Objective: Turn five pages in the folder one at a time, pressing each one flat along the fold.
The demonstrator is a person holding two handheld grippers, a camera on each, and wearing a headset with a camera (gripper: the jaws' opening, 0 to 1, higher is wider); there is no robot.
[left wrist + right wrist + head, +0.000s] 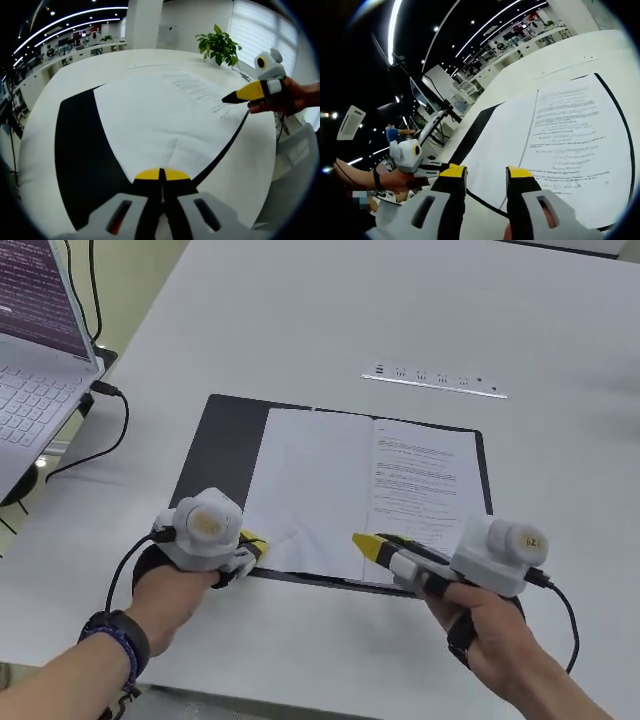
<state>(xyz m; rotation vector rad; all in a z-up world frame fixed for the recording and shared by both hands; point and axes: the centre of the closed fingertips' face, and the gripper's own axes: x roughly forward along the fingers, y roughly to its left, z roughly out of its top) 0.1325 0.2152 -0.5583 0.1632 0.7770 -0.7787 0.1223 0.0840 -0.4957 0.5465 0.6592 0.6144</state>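
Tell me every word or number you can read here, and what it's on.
Nothing reads clearly.
Printed page in the folder: lines of print, too small to read.
Laptop screen: rows of text, too blurred.
Strip on the table: small markings, illegible.

White, yellow-tipped hand-held grippers [252, 543] [365, 543] (black cables [568, 605] trailing), dark wristband [118, 635].
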